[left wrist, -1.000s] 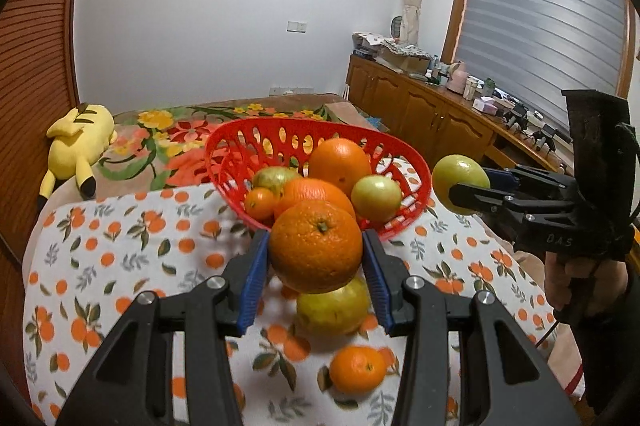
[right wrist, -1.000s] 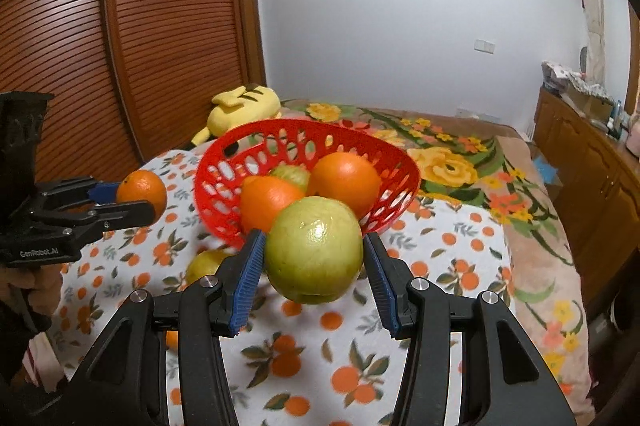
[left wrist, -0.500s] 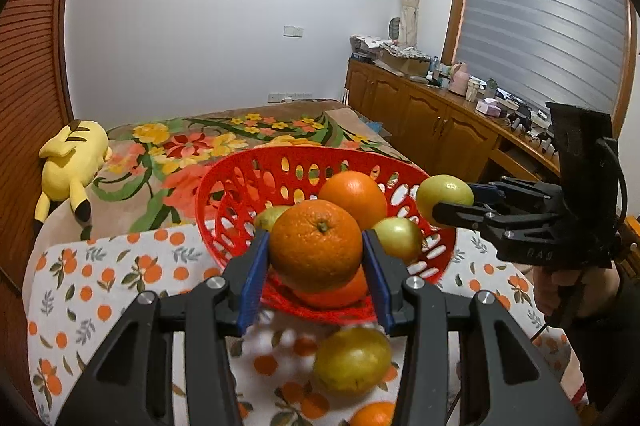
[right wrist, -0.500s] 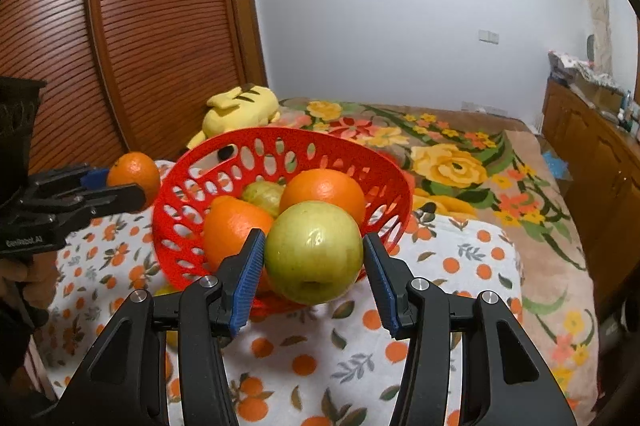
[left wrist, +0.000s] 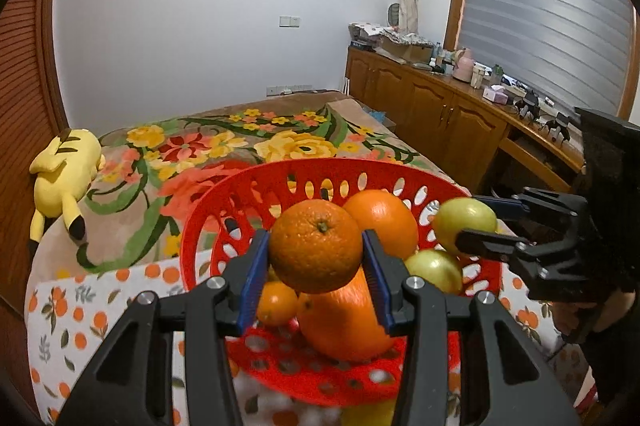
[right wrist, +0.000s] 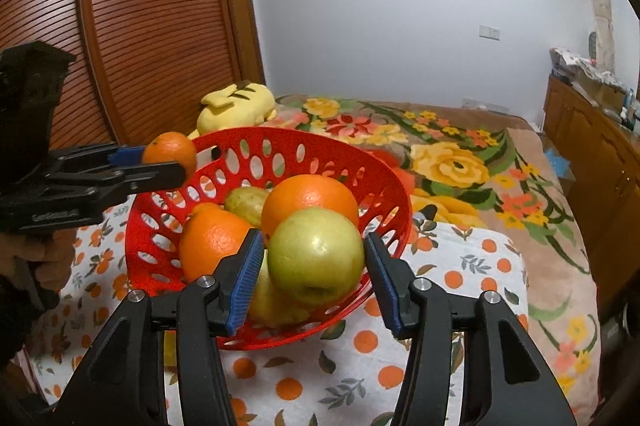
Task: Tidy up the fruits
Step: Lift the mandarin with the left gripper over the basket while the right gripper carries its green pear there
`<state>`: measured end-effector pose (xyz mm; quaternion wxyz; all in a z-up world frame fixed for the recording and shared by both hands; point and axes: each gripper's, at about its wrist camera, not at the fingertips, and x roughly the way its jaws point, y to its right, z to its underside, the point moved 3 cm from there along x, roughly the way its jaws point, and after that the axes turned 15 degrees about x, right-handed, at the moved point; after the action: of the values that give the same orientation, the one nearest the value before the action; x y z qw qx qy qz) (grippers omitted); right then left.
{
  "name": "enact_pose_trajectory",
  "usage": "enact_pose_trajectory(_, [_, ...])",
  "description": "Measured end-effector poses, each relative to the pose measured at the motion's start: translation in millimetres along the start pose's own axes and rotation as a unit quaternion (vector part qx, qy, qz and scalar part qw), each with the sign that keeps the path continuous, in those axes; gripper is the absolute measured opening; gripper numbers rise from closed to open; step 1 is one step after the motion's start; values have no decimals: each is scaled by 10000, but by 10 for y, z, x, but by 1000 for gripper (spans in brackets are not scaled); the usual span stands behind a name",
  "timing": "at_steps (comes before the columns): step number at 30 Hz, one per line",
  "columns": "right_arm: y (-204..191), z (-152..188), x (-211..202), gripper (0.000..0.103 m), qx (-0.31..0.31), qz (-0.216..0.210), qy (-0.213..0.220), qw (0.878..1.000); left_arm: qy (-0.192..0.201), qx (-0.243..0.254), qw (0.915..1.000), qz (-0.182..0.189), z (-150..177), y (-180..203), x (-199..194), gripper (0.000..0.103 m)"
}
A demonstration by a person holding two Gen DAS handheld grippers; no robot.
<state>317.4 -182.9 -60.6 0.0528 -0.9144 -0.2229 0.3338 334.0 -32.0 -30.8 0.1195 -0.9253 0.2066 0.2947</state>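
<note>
Orange (left wrist: 315,246) clamped in left tongs (left wrist: 316,282), above the red basket (left wrist: 280,182).

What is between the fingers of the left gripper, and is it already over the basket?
An orange sits between the left gripper fingers, held above the red basket and the fruit inside. The left wrist view shows this.

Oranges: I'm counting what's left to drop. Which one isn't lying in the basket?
The orange clamped in the left gripper, held above the red basket; the others lie inside.
</note>
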Motion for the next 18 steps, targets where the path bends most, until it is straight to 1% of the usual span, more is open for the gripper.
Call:
enact_pose_trajectory(5, [14, -21, -64, 58, 53, -2, 89, 9999, -91, 67, 9999, -28, -65, -37, 146, 44])
enact_pose_trajectory(18, [17, -11, -162, 58, 41, -12, 144, 9999, -293, 128, 9994, -93, -162, -38, 360, 44])
